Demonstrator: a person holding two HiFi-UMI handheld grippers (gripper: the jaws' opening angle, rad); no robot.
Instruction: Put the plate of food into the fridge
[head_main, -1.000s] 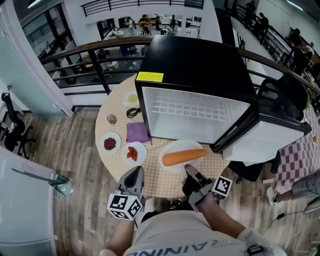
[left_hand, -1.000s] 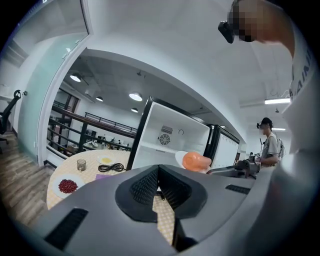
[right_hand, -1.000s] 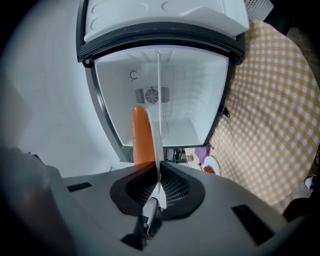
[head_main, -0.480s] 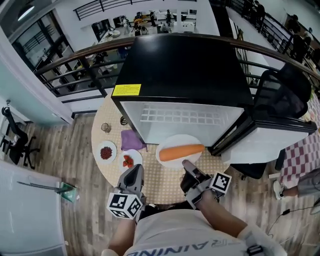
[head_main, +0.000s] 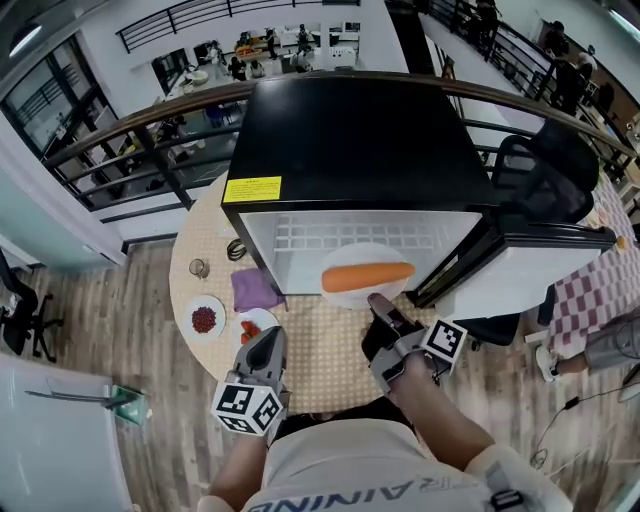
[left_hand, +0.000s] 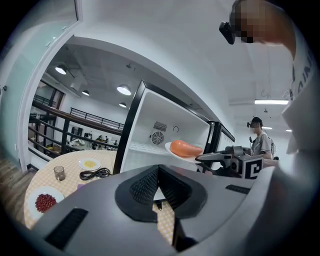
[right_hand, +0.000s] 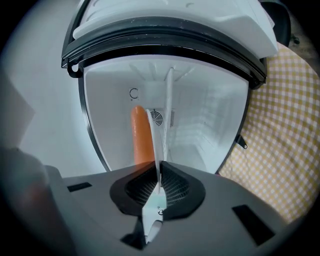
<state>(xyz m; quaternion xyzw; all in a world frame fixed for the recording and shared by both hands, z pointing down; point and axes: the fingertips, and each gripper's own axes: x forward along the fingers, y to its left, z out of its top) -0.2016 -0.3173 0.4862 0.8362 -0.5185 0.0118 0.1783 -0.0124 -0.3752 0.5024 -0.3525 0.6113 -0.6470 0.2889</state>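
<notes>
A white plate (head_main: 352, 262) carrying a long orange carrot (head_main: 367, 276) hangs at the mouth of the open fridge (head_main: 360, 150), just above its white floor. My right gripper (head_main: 378, 305) is shut on the plate's near rim. In the right gripper view the plate (right_hand: 164, 125) shows edge-on, clamped in the right gripper (right_hand: 158, 186), with the carrot (right_hand: 141, 135) on its left and the fridge's back wall behind. My left gripper (head_main: 262, 362) hovers low over the table's near edge, left of the plate. In its own view the left gripper (left_hand: 159, 182) is shut and holds nothing.
The fridge door (head_main: 520, 262) stands swung out to the right. On the round checkered table (head_main: 320, 350) left of the fridge lie a purple cloth (head_main: 254, 289), a dish of red beans (head_main: 204, 319), a dish of red pieces (head_main: 250, 327), a glass (head_main: 199, 268) and a black cable (head_main: 237, 249). A black chair (head_main: 545, 175) stands at right.
The plate with the carrot has risen off the table and travelled forward into the fridge opening, carried by my right gripper. The left gripper has stayed near the table edge.
</notes>
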